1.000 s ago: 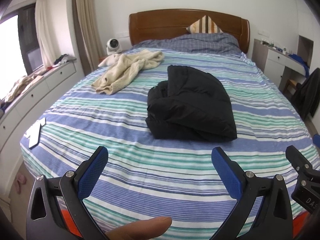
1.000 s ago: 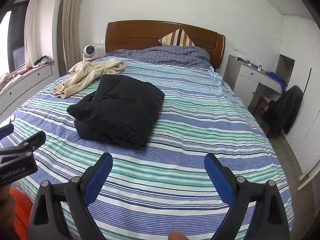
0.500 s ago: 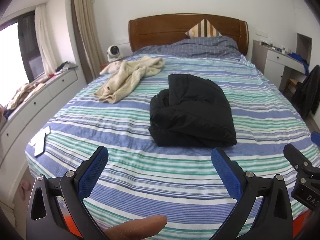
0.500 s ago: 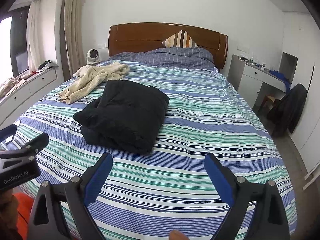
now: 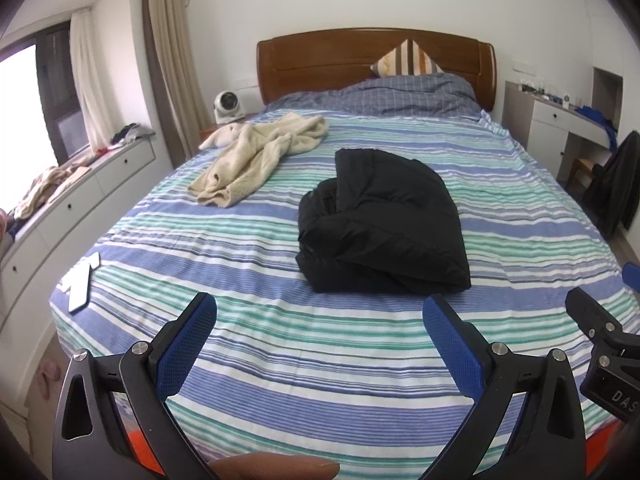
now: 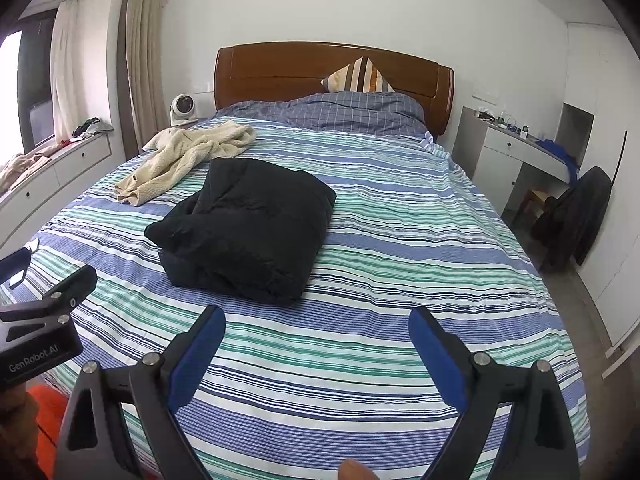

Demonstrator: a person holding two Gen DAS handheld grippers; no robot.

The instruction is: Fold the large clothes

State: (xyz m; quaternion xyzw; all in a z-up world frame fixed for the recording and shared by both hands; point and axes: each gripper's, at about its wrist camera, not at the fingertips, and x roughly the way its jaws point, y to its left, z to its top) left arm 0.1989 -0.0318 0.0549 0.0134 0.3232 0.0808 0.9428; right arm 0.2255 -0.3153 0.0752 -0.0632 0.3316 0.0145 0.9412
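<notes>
My left gripper (image 5: 320,312) hangs over the foot end of the bed (image 5: 360,360), its blue-padded fingers spread wide with nothing between them. My right gripper (image 6: 316,324) is held the same way, jaws wide apart and empty, above the striped sheet. Each one shows at the edge of the other's view: the right one pokes in at the far right of the left camera, the left one at the far left of the right camera.

Ahead of both grippers, well apart from the fingertips, the black jacket (image 5: 380,220) lies folded into a thick bundle near the middle of the bed. From my left gripper it sits straight ahead and a little to the right; from my right gripper it sits ahead and to the left (image 6: 248,228). A darker lump of the same fabric bulges out on its left side.

Farther ahead and to the left, a cream fleece garment (image 5: 260,156) lies crumpled and unfolded, apart from the jacket. Beyond it, a small white fan (image 5: 226,106) stands beside the wooden headboard (image 5: 360,56). A striped cushion (image 5: 406,60) leans against the headboard above the checked blue pillow (image 5: 400,94). Near my left gripper, at the bed's left edge, lies a white flat object (image 5: 80,284) that I cannot identify.
</notes>
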